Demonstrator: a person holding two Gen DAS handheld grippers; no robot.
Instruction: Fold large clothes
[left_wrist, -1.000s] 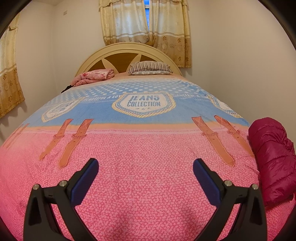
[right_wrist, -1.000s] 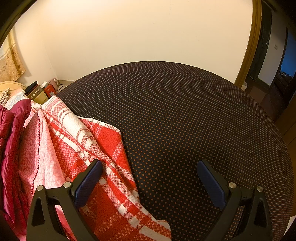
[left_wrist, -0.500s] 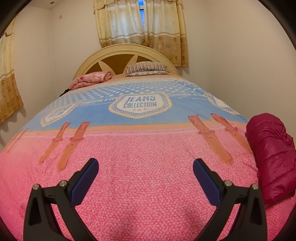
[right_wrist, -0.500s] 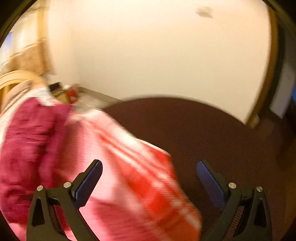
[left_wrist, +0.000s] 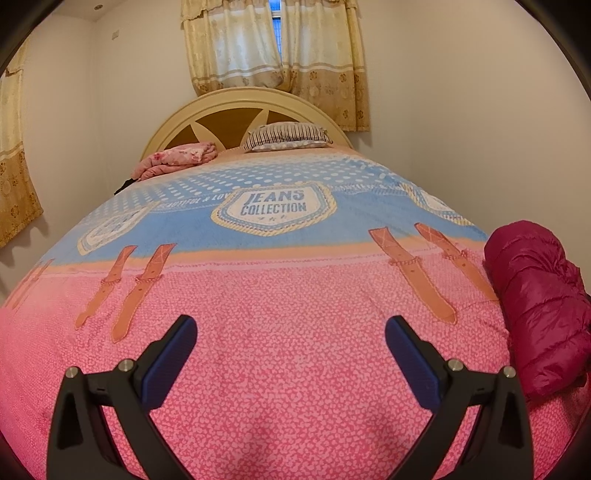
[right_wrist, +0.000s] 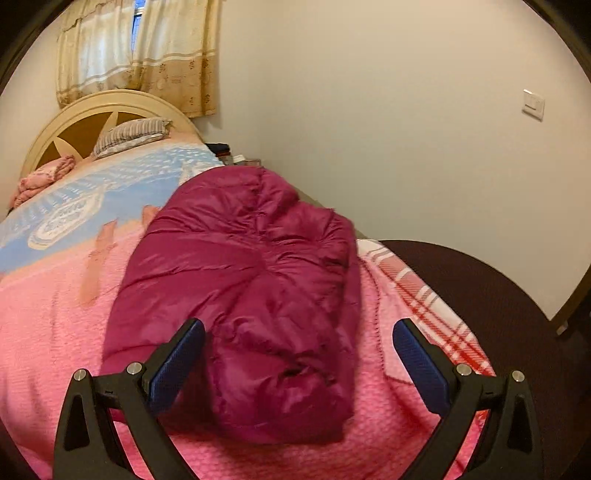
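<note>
Across the bed, a pink and blue bedspread (left_wrist: 280, 369) lies spread flat; a bundled magenta puffer jacket (right_wrist: 251, 273) rests along its right edge, near the foot corner. Over the bedspread, the left gripper (left_wrist: 290, 336) hovers wide and empty; the right gripper (right_wrist: 299, 332) gapes wide over the jacket, gripping nothing

Showing on the bed: one magenta puffer jacket (right_wrist: 243, 280), one striped pillow (left_wrist: 288, 137), one bundled pink floral garment (left_wrist: 177, 158), one red plaid blanket (right_wrist: 424, 295).
</note>
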